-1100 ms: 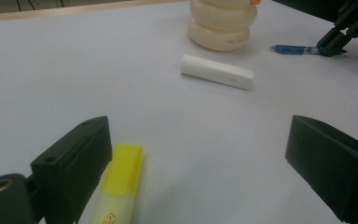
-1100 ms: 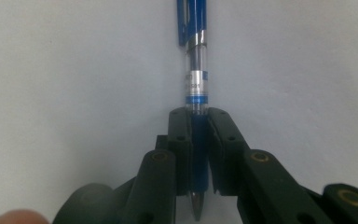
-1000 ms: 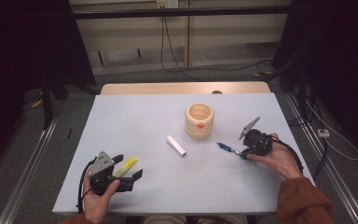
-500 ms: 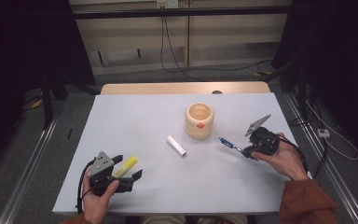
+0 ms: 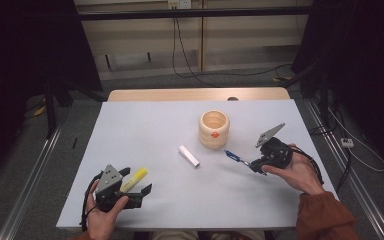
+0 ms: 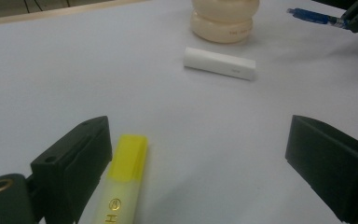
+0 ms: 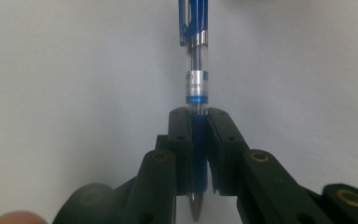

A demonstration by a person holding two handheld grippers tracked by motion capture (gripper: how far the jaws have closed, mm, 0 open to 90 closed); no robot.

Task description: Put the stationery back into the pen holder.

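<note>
Table [image 5: 145,135] white, carries all things. Wooden cup [image 5: 214,129] is landmark, stands upright near middle, mouth open upward, probably ready to receive pens. Right gripper [image 5: 252,166] right of cup, jaws clamped on blue pen [image 5: 234,157]; pen held near tip end, cap end points toward cup, lifted off table. White eraser [image 5: 189,156] lies front-left of cup. Left gripper [image 5: 141,183] far front-left of cup, jaws wide apart, gripping nothing; yellow highlighter [image 5: 133,179] lies flat just beside its left jaw.

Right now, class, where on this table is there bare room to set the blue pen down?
Bare: the far left stretch of the table, and the near middle between the grippers. Crowded: the centre, around the wooden cup, white cap and blue pen.
</note>
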